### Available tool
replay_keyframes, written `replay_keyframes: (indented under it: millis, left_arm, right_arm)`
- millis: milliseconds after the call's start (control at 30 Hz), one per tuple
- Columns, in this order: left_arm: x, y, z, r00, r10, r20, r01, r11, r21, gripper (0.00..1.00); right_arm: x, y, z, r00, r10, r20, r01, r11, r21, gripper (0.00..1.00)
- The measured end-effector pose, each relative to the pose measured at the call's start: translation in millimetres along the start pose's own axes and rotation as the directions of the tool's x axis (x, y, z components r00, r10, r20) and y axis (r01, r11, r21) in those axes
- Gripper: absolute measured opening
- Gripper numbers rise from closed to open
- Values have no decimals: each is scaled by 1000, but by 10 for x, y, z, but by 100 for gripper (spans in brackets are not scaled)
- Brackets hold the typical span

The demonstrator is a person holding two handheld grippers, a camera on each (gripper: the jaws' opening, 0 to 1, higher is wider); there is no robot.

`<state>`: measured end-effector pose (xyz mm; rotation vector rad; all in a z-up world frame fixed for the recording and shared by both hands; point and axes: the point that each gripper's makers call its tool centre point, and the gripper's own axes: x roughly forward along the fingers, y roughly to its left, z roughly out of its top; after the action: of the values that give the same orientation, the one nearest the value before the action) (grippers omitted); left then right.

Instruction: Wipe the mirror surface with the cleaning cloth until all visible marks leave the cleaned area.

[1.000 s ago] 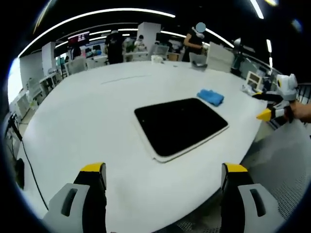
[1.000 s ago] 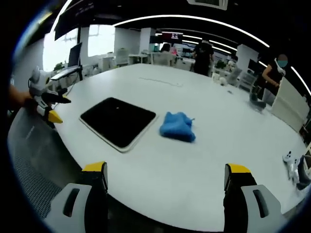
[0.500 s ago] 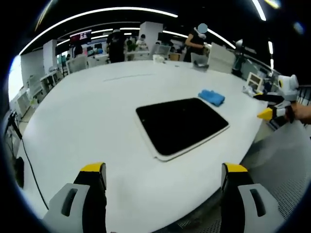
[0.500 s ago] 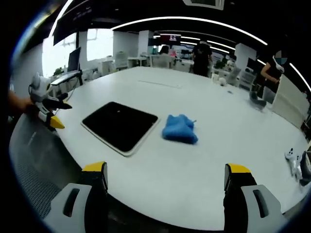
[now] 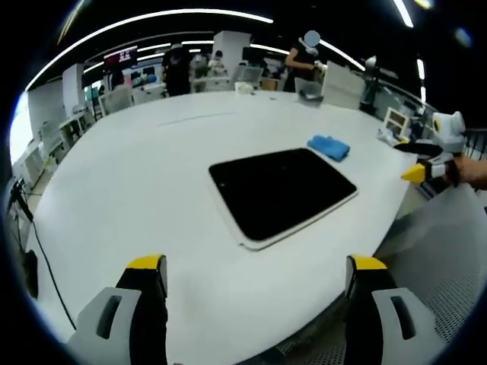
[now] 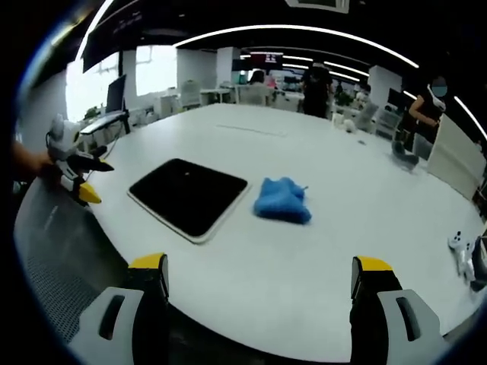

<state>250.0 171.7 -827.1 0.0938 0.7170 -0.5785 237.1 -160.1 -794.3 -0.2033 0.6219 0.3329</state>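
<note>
mirror [image 6: 188,195] lay flat near the table's [image 6: 319,251] curved near edge, dark, white-rimmed, with bare tabletop all around. cloth [image 6: 282,201] sat crumpled just beside its right edge, apart from it. left gripper [image 5: 255,285] and right gripper [image 6: 259,285] both hung off the table edge, jaws spread wide, holding nothing.

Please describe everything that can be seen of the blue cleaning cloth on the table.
The blue cleaning cloth is a soft, crumpled heap, bunched rather than folded, and looks like microfibre fabric. It lies on the white table, beside one edge of the dark mirror, with a narrow gap of table between them. Neither tool touches it. In the left gripper view it appears beyond the mirror's far corner.
</note>
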Motion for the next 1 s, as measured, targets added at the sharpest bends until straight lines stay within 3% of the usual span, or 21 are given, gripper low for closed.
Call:
replay_keyframes:
  millis: [233, 333, 433, 567, 633, 667, 733, 867, 933, 1000]
  left_arm:
    - [-7, -52, 49, 999, -23, 31, 23, 1000, 7, 98]
    - [8, -2, -15, 1000, -8, -1, 7, 999, -36, 99]
    - [33, -19, -52, 999, -9, -33, 9, 1000, -1, 99]
    - [-12, -89, 53, 999, -39, 27, 38, 999, 17, 99]
    - [-7, -34, -18, 1000, -15, -8, 15, 1000, 28, 99]
    - [8, 6, -18, 1000, 1, -14, -1, 1000, -4, 99]
    - [16, 59, 31, 1000, 14, -2, -14, 1000, -23, 99]
    - [28, -74, 79, 999, -36, 18, 35, 998, 61, 99]
    - [17, -88, 147, 998, -40, 56, 38, 999, 36, 99]
    - [38, -56, 108, 999, -22, 33, 20, 999, 38, 99]
  right_arm:
    - [-38, -16, 9, 1000, -9, 27, 8, 1000, 29, 100]
    - [6, -21, -29, 1000, -8, -4, 8, 1000, 16, 100]
    - [58, -16, -124, 998, 1, -64, 0, 1000, 20, 100]
    - [5, 94, -79, 999, 28, -30, -29, 999, -17, 100]
    - [32, 79, -109, 999, 19, -51, -21, 999, -37, 100]
    - [52, 29, -80, 999, 5, -53, -8, 998, -55, 100]
    - [51, 2, 8, 1000, 8, -26, -9, 1000, -28, 100]
    - [6, 48, 37, 1000, 19, 12, -19, 999, -38, 100]
    - [-6, 19, 71, 1000, 6, 30, -5, 999, -42, 100]
    - [24, -65, 30, 1000, -16, 10, 16, 999, -33, 100]
